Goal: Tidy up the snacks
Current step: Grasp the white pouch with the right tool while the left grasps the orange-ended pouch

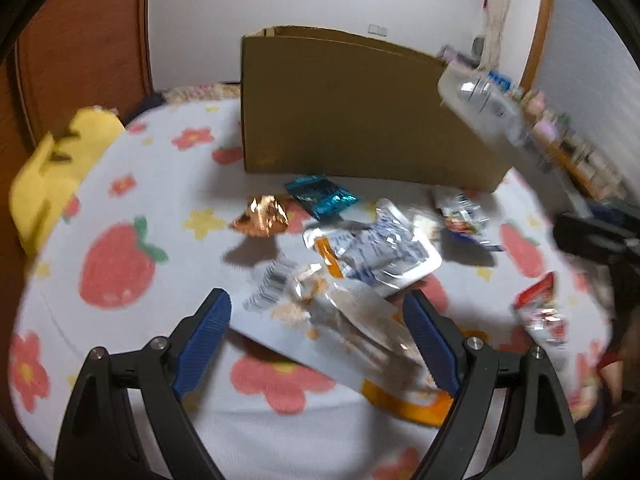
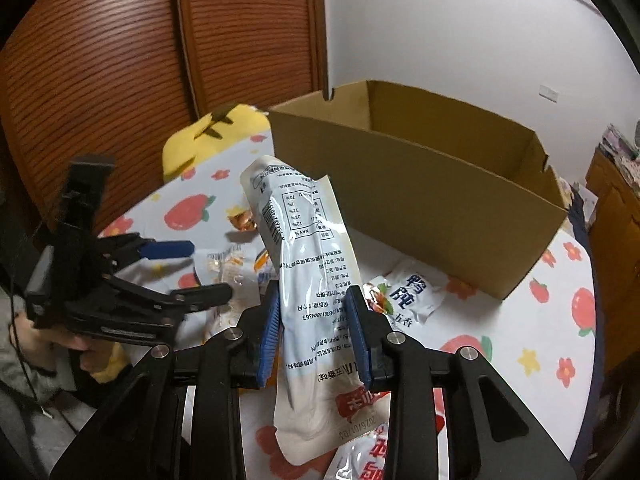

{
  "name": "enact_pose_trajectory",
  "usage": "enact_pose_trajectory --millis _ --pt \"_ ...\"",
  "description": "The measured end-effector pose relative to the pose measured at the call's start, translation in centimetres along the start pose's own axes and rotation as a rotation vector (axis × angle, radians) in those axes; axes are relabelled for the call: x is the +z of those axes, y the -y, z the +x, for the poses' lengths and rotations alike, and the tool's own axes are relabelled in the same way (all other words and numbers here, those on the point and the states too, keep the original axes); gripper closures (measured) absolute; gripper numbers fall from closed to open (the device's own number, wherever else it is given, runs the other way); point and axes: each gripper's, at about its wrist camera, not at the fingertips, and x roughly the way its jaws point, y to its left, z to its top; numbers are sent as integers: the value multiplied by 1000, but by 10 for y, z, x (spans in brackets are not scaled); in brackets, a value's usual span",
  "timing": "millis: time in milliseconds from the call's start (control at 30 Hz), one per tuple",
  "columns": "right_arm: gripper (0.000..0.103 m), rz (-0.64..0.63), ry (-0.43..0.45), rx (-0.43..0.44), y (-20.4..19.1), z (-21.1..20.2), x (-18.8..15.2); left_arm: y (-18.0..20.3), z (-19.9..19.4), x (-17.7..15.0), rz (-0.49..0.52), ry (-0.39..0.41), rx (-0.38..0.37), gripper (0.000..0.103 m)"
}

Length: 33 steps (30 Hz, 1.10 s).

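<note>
The white foil pouch stands lifted in front of the cardboard box, pinched across its lower middle by the right tongs, whose ribbed blue pads press its glossy, crinkled film from both sides; held near upright like this, it looks ready to be carried over the box's near wall and dropped into the open, apparently empty interior. The left tongs gape wide and hold nothing, poised over a clear packet lying in front of the box, probably the next pick. Closer to the box lie a crumpled copper wrapper and a shiny blue sachet, on the soft strawberry-printed tabletop. The box is plain, stiff brown corrugated board.
</note>
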Motion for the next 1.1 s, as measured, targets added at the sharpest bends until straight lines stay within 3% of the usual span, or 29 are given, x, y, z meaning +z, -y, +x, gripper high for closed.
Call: enact_pose_trajectory --millis 167,467,633,833,1000,1100 --pt "71 10 18 -7 0 -9 -4 3 6 -3 61 -18 70 16" --pt "71 42 24 -10 7 -10 -13 -17 -10 -10 77 -63 62 16" --pt "71 43 34 -9 4 -12 -13 -32 -36 -13 -15 -53 -29 16" --pt "71 39 30 -10 3 -12 -14 -23 -44 -29 -65 -111 -151 18" --pt "71 43 35 -11 3 -14 -14 -11 -23 -23 -97 -156 -196 20" --pt "70 43 35 -18 4 -15 -15 -7 -12 -15 -102 -152 -178 20"
